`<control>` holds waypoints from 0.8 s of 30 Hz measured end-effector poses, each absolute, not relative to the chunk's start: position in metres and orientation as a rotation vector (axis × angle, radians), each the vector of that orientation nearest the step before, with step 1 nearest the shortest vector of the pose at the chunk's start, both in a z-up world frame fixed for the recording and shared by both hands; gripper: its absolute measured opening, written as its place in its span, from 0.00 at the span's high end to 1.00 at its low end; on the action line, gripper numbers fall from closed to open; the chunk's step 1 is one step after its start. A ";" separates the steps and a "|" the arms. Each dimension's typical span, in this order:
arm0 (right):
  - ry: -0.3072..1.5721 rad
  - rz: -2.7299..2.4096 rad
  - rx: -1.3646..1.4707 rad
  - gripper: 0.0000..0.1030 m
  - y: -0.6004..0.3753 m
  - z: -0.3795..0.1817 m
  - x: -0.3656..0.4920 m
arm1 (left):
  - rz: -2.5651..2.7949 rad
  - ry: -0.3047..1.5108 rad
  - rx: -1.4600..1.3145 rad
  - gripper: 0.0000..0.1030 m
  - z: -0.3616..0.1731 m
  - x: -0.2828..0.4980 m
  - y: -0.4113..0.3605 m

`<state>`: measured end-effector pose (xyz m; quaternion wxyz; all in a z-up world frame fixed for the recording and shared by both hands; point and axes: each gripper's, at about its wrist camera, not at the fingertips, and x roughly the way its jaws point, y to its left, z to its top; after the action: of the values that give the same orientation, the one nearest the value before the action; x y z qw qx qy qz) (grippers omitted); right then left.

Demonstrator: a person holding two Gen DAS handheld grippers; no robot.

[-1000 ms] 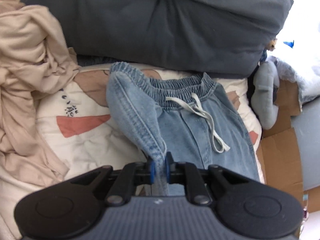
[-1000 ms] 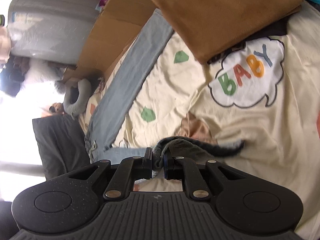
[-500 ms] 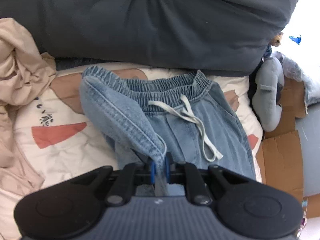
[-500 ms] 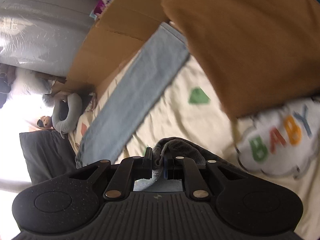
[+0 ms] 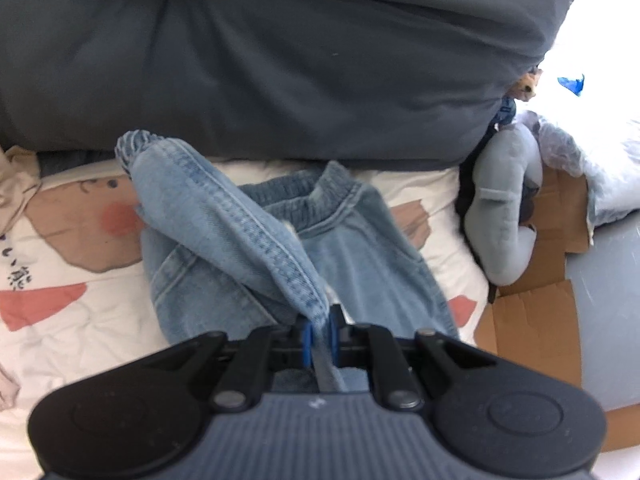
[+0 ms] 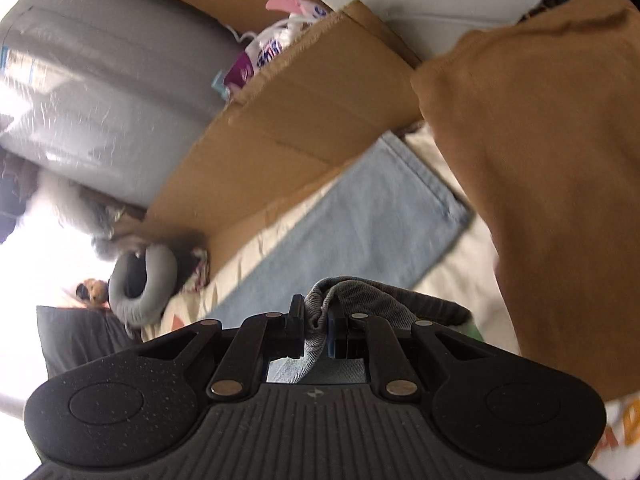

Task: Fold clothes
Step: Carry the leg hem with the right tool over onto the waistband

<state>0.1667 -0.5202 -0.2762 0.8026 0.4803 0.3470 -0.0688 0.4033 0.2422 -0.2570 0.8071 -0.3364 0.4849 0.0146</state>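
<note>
A folded edge of the light-blue jeans (image 5: 352, 264) is pinched between the closed fingers of the left gripper (image 5: 319, 330), and the lifted denim is drawn across the elastic waistband, which lies on the patterned bed sheet (image 5: 68, 272) just below a dark grey duvet (image 5: 280, 52). A grey neck pillow (image 5: 504, 208) is seen at the bed's right edge, beside cardboard (image 5: 532, 328). In the right wrist view (motion-blurred), a bunched piece of greyish denim, probably the jeans' other end, is clamped in the right gripper (image 6: 316, 320). One trouser leg (image 6: 360, 236) is stretched flat on the sheet between a cardboard box (image 6: 304, 120) and a brown folded garment (image 6: 552, 168).
</note>
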 end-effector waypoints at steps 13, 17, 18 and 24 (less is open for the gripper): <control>0.755 -0.247 1.047 0.91 -0.559 -0.300 0.234 | 0.024 1.060 -0.734 0.92 -0.259 0.461 0.186; 0.763 -0.263 1.020 0.91 -0.560 -0.298 0.252 | 0.037 1.067 -0.728 0.92 -0.265 0.475 0.172; 0.764 -0.265 1.015 0.91 -0.561 -0.297 0.257 | 0.039 1.065 -0.725 0.92 -0.267 0.479 0.170; 0.773 -0.317 1.001 0.91 -0.566 -0.310 0.283 | 0.019 1.070 -0.730 0.93 -0.276 0.499 0.160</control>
<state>0.2833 -0.5663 -0.3103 0.7949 0.4659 0.3596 -0.1477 0.4985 0.1603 -0.2764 0.7973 -0.3402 0.4985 0.0090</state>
